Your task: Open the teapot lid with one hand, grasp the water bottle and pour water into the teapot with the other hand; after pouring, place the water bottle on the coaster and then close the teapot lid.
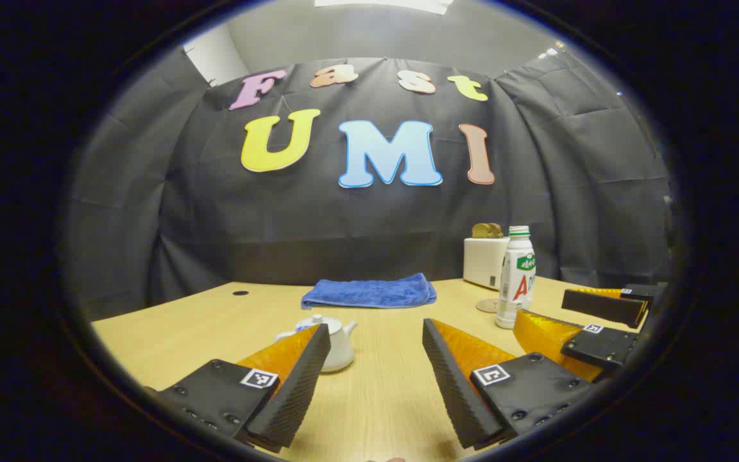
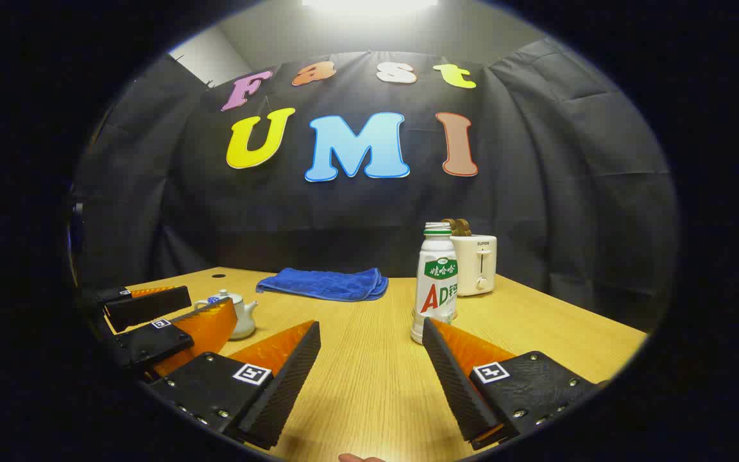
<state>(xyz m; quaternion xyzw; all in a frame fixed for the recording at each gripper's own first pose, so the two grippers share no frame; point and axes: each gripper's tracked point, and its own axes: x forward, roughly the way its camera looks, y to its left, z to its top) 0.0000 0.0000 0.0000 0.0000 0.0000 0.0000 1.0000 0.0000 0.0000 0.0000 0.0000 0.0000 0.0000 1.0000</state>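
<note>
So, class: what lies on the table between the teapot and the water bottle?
In the right gripper view, the stretch between the teapot and the water bottle is bare wooden table; the blue towel lies farther back, behind that line.

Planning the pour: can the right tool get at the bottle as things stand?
Probably yes. The right tool is open, the bottle stands upright just ahead by its right finger, and bare table lies between; the toaster sits behind.

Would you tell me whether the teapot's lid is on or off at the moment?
On. The teapot has its lid seated on top, knob up, in both gripper views; neither gripper touches it.
</note>
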